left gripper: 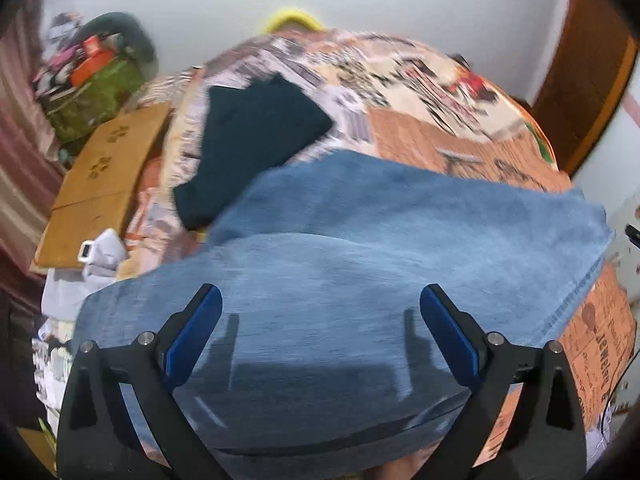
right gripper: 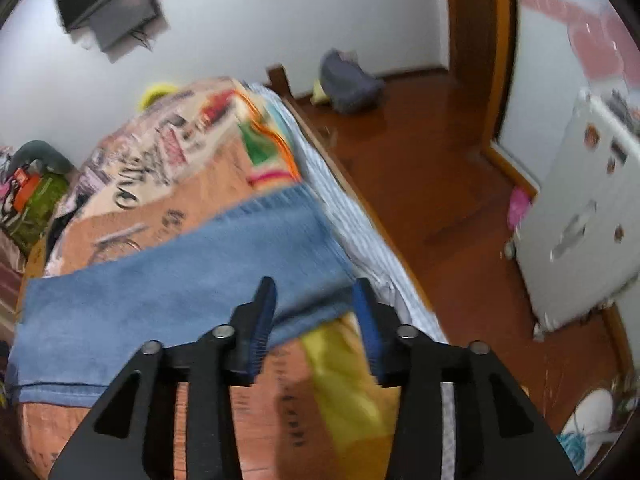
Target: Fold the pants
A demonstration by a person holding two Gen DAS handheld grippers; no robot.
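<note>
Blue denim pants [left gripper: 360, 248] lie across a bed with a patterned orange bedspread [left gripper: 420, 136]. In the left wrist view my left gripper [left gripper: 320, 304] is wide open just above the near part of the pants, with nothing between its blue pads. In the right wrist view the pants [right gripper: 180, 280] stretch from the left to the bed's right edge. My right gripper [right gripper: 314, 296] is open over the pants' near right corner, its fingers on either side of the denim edge, not closed on it.
A dark folded garment [left gripper: 256, 136] lies on the bed beyond the pants. A wooden board [left gripper: 104, 176] and a pile of clutter [left gripper: 88, 80] stand at the bed's left. To the right lie a wooden floor [right gripper: 432, 184], a white cabinet [right gripper: 580, 216] and a grey bag [right gripper: 348, 84].
</note>
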